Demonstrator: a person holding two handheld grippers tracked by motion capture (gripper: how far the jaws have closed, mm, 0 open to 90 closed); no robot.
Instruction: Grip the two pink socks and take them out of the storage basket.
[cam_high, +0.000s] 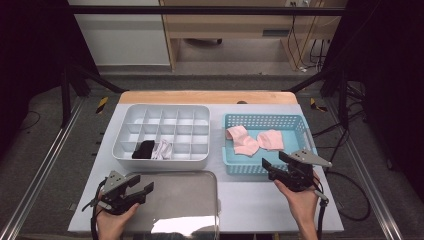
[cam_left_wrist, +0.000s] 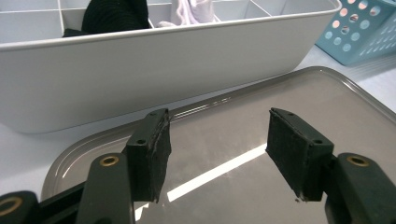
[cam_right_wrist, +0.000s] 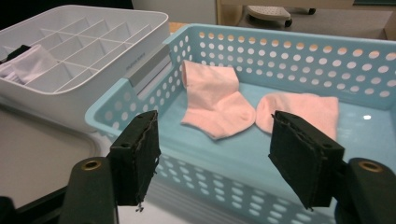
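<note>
Colours observed. Two socks (cam_right_wrist: 215, 100) (cam_right_wrist: 303, 109): plain pale pink, no pattern. Basket (cam_right_wrist: 289, 56): light blue, walls perforated with rows of round holes. Divided organiser (cam_high: 125, 145): white, holding one black item (cam_high: 143, 149) and one white item (cam_high: 163, 148). Tray (cam_left_wrist: 327, 107): grey, glossy, with bright reflected streaks. Bench (cam_high: 250, 200): white surface, light wood strip along far edge. Left tool (cam_high: 139, 189) and right tool (cam_high: 270, 169): black, with brass-coloured screws.
</note>
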